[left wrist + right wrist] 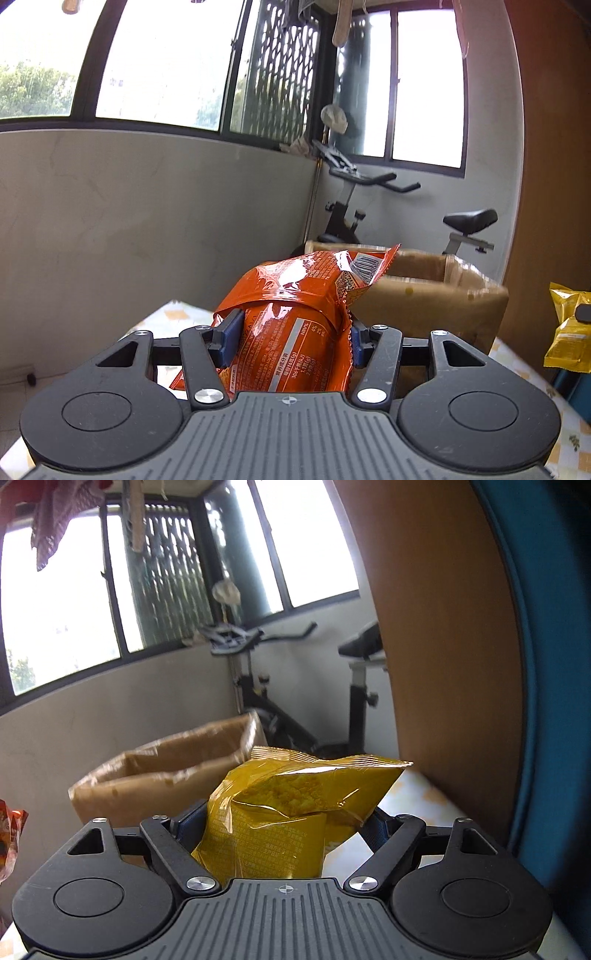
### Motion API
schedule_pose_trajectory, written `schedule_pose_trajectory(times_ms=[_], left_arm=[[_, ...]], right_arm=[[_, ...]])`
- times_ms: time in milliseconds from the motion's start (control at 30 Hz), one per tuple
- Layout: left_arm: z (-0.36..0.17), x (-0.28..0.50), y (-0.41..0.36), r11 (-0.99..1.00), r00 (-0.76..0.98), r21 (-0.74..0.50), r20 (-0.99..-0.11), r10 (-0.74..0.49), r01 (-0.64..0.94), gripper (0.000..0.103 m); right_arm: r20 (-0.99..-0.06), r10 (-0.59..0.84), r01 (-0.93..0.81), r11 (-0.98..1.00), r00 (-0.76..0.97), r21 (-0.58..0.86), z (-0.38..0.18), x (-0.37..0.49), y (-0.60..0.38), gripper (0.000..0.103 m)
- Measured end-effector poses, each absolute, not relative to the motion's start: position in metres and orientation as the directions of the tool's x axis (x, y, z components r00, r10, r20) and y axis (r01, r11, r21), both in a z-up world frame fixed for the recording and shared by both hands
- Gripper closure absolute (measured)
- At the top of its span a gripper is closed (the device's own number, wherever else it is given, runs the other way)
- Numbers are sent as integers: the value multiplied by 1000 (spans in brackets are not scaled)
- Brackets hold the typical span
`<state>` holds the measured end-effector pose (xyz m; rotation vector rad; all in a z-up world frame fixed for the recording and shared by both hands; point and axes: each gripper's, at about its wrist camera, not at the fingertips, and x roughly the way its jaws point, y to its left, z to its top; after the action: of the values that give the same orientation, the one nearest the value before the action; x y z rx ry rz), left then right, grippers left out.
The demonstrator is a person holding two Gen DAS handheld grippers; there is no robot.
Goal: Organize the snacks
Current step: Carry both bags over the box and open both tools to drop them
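An open brown cardboard box (pixel 436 291) stands at the far edge of the tabletop (pixel 524 373), which has a pale cover with a yellow pattern. Behind the box, on the floor by the grey wall, there is a black exercise bike (pixel 369 206) with a black saddle, and above it dark-framed windows (pixel 155 59). At the right side a tall brown wooden panel (pixel 443 627) rises beside the tabletop, and next to it in the right wrist view is a blue surface (pixel 546 664).

The left claw (pixel 291 341) is clenched on a crinkled orange foil snack bag (pixel 295 314); the blue pads (pixel 231 338) press into the bag from both sides. The bag is held above the tabletop, in front of the box. Its long axis runs away from the camera, and its far sealed end, with a barcode label, points up and to the right, toward the box opening. The bag hides part of the near wall of the box.

The right claw (pixel 284 823) is clenched on a shiny yellow foil snack bag (pixel 291 812), also lifted over the tabletop, near its right edge. This bag's long axis lies more across the view: the crimped top seam points to the right, toward the wooden panel. The box (pixel 162 775) stands behind and left of it, and the bag covers the right near corner of the box. Each bag shows at the edge of the other camera's view.
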<state>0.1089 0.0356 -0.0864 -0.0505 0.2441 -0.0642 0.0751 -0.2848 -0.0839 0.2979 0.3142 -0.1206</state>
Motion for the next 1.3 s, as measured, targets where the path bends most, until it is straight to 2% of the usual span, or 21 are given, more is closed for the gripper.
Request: schedule_pose_trajectory(times_ms=[233,700,967,1200,1300], left_arm=[[-63,145,12,993,973,-69,-206,-105,93,45],[-45,237,-39,972,952,13,-208,-225,233,45],[-60,299,-63,950,921,-4,-243,-305,313,45],[-75,335,-67,937,876,-54,-341,-341,344,43],[-79,342,-63,945,869,-70,-375,-323,321,32]], right_arm=[[-271,-28,106,955,962,277,-58,117,-285,23],[-203,64,-37,990,977,134,-32,220,-254,23],[-264,88,-67,994,960,90,-46,281,-232,23],[-367,139,-113,989,920,92,-67,300,-214,21],[-401,151,-114,987,904,115,-71,303,-212,18]])
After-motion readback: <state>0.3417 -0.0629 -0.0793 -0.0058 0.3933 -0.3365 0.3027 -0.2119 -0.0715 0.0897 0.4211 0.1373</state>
